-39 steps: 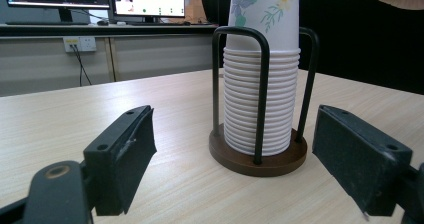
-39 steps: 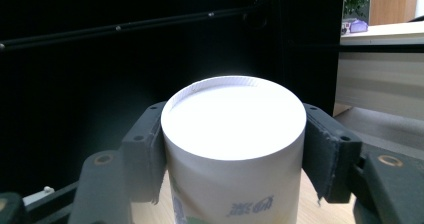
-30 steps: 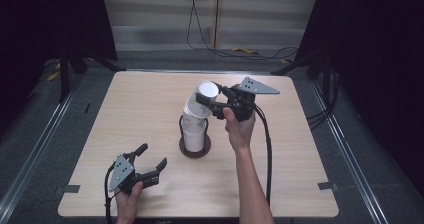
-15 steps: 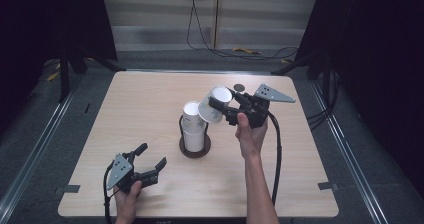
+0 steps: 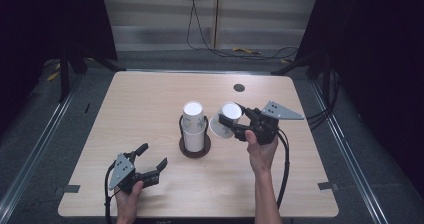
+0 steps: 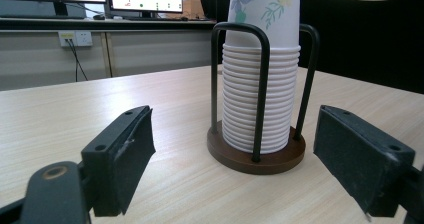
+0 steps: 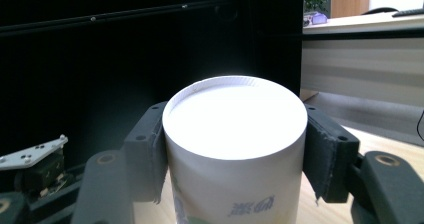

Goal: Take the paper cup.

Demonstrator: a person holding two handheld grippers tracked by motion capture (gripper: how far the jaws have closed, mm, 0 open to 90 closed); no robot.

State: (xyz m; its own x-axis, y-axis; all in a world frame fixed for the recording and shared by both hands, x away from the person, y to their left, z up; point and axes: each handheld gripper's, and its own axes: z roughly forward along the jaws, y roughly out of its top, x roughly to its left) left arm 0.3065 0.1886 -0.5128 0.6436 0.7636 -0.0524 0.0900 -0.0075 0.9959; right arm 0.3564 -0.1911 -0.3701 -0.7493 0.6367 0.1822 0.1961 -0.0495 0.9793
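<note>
1. the left gripper (image 5: pixel 150 165) rests low over the near left part of the table (image 5: pixel 150 99), held in the person's left hand (image 5: pixel 129 198); its jaws stand wide apart with nothing between them, and they point toward the cup holder.
2. the stack of paper cups (image 5: pixel 193 126) stands upright near the middle of the table, inside a black wire holder on a round dark base (image 5: pixel 195 149). in the left gripper view the stack (image 6: pixel 260 84) shows many nested rims, and the top cup has a flower print.
3. the single paper cup (image 5: pixel 226 120) is held in the air just right of the stack, tilted, apart from it.
4. the right gripper (image 5: pixel 240 126) is clamped on this cup; in the right gripper view both jaws press the cup's (image 7: pixel 235 144) sides.
</note>
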